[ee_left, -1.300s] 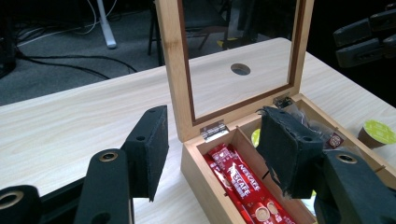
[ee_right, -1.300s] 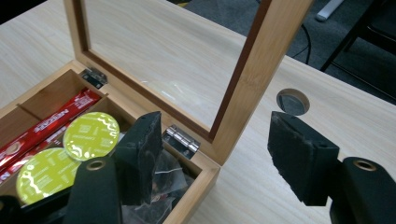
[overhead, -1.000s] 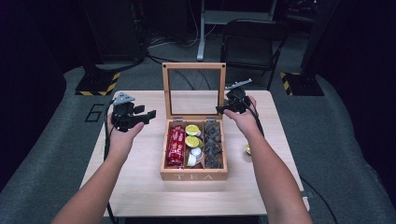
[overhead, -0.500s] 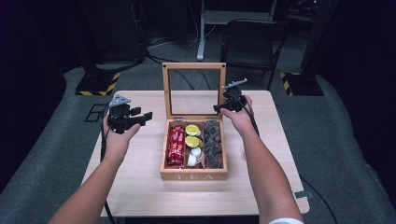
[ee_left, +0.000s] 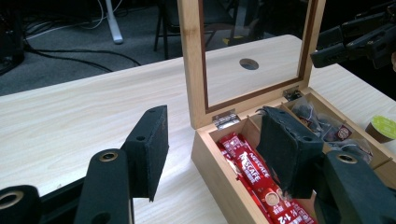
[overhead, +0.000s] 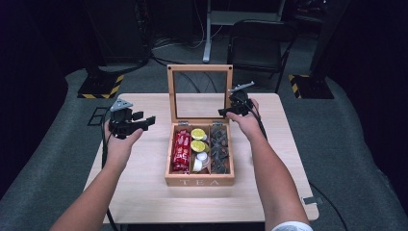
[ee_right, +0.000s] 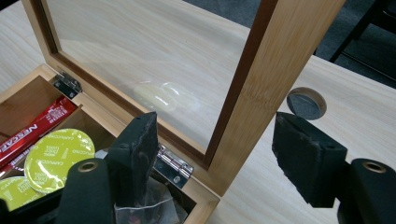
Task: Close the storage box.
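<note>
On the table (overhead: pixel 144 192), the wooden tea box (overhead: pixel 199 180) sits mid-table, its glass lid (overhead: pixel 199 94) upright. The right gripper (ee_right: pixel 215 154) straddles the lid's right frame edge, jaws just opening, pads clear of it. The left gripper (overhead: pixel 139 124) hovers left of the box, jaws apart, holding nothing.
</note>
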The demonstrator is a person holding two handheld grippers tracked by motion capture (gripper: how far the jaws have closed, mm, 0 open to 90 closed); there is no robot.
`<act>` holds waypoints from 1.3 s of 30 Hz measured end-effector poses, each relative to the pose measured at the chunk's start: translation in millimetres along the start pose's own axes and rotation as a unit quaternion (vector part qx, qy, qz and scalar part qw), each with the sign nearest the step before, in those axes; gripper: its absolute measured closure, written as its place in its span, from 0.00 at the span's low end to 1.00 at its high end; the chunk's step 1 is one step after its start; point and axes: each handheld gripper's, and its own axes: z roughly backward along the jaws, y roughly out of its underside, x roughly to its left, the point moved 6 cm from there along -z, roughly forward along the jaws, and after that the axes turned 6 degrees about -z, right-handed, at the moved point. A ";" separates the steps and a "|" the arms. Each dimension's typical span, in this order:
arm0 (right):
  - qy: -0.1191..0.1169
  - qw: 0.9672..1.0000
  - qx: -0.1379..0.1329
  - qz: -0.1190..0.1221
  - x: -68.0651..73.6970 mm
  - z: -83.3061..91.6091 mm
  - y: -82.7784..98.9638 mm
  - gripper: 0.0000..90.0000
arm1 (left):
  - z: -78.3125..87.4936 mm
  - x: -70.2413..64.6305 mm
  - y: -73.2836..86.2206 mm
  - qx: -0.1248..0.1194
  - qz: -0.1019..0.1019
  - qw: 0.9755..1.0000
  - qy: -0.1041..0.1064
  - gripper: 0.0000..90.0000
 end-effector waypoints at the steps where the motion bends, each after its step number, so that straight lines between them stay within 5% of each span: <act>1: 0.000 1.000 0.000 -0.001 0.1 -0.4 -0.5 0.35 | 1.8 0.0 -0.3 0.000 0.001 1.000 0.000 0.47; 15: 0.018 1.000 0.005 0.001 3.5 -7.7 -4.5 0.34 | 11.2 11.1 6.9 0.000 0.009 1.000 -0.010 0.47; 29: 0.041 0.999 0.008 -0.017 -6.4 -2.2 -6.8 0.68 | 7.9 10.4 9.0 0.005 0.007 1.000 -0.008 0.47; 39: 0.038 0.999 0.001 -0.026 -8.9 -3.0 -7.0 0.70 | 10.2 12.4 11.6 0.004 0.010 1.000 -0.009 0.47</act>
